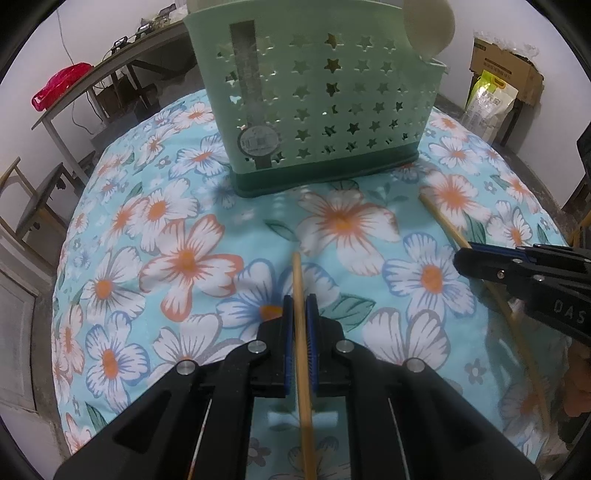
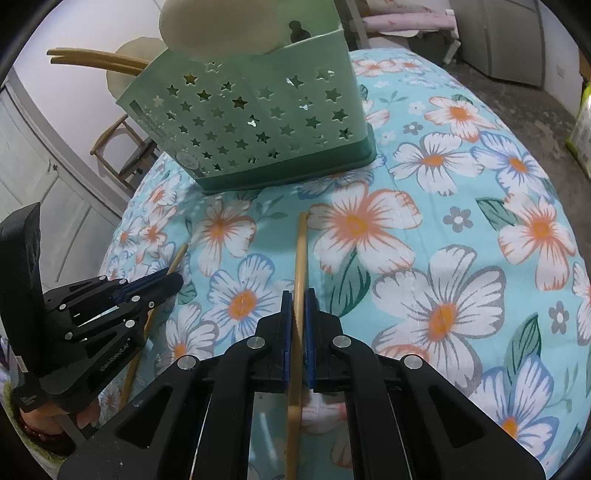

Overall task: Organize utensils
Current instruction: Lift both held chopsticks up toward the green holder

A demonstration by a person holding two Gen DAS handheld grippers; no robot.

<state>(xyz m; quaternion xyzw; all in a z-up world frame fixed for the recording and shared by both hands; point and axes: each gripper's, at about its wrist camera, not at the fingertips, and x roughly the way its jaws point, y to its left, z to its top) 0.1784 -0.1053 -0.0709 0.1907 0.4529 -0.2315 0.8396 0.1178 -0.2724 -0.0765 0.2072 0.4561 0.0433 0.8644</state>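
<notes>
From the left wrist camera, the left gripper (image 1: 300, 314) is clamped on a bamboo chopstick (image 1: 301, 314): the stick runs straight up the middle between the blue pads, its tip poking out ahead of the fingers over the floral tablecloth (image 1: 177, 258) and its other end running back under the camera. Ahead stands the green utensil holder (image 1: 314, 103) with star-shaped holes (a pale spoon (image 1: 428, 29) rises from its right end). It stands well apart from the held stick's tip. At the right edge the right gripper (image 1: 461, 258) reaches in, closed on a second chopstick (image 1: 443, 218) that slants across the cloth from near the holder's right corner down toward the lower right.

From the right wrist camera, the right gripper (image 2: 299, 306) pinches its chopstick (image 2: 301, 254) between the blue pads, the stick's tip pointing toward the base of the utensil holder (image 2: 258, 122) but stopping short of it. Two more chopsticks (image 2: 96, 59) already lean out of the holder's left end, beside pale spoons (image 2: 218, 26). At the left, the left gripper (image 2: 177, 280) holds its own stick (image 2: 179, 254) (only the ends show past the fingers), with a hand (image 2: 44, 417) partly visible beneath it.
</notes>
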